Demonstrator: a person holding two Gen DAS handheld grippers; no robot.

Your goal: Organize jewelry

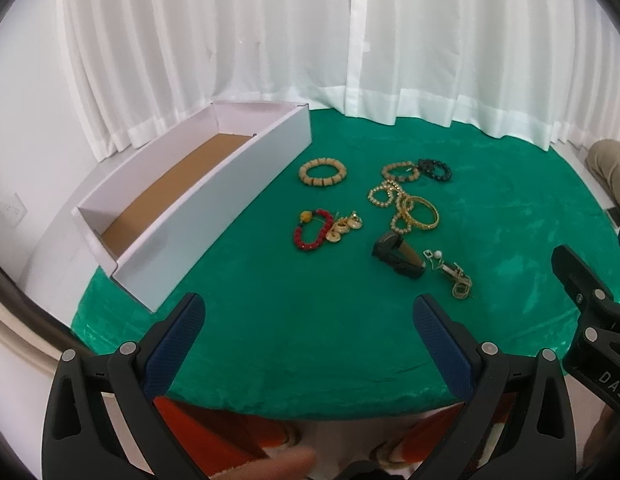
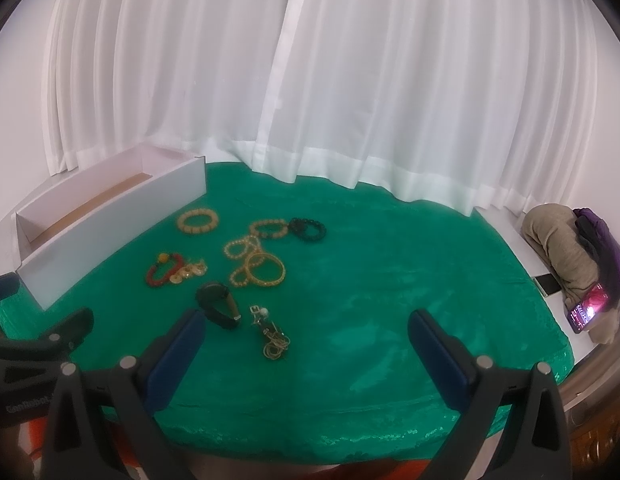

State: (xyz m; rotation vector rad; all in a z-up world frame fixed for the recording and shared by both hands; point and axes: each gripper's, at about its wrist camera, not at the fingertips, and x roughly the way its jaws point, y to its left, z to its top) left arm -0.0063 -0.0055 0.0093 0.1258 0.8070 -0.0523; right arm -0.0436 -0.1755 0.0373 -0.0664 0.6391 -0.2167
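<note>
Jewelry lies loose on a green cloth [image 1: 310,320]: a tan bead bracelet [image 1: 322,172], a red bead bracelet [image 1: 313,229] with gold earrings [image 1: 346,229], a pearl strand and gold bangles [image 1: 418,212], a black bead bracelet [image 1: 435,169], a dark watch [image 1: 398,255] and a thin chain [image 1: 456,276]. A long white box [image 1: 214,204] with a brown floor stands open at the left. My left gripper [image 1: 310,316] is open and empty above the near cloth. My right gripper [image 2: 306,328] is open and empty, with the chain [image 2: 272,338] and watch [image 2: 218,304] just beyond its left finger.
White curtains [image 1: 310,40] hang behind the cloth. A person's knee [image 2: 562,248] and a lit phone [image 2: 588,308] are at the right edge. The right gripper's body shows at the right of the left wrist view [image 1: 590,312]. Orange clothing [image 1: 214,436] is below the near edge.
</note>
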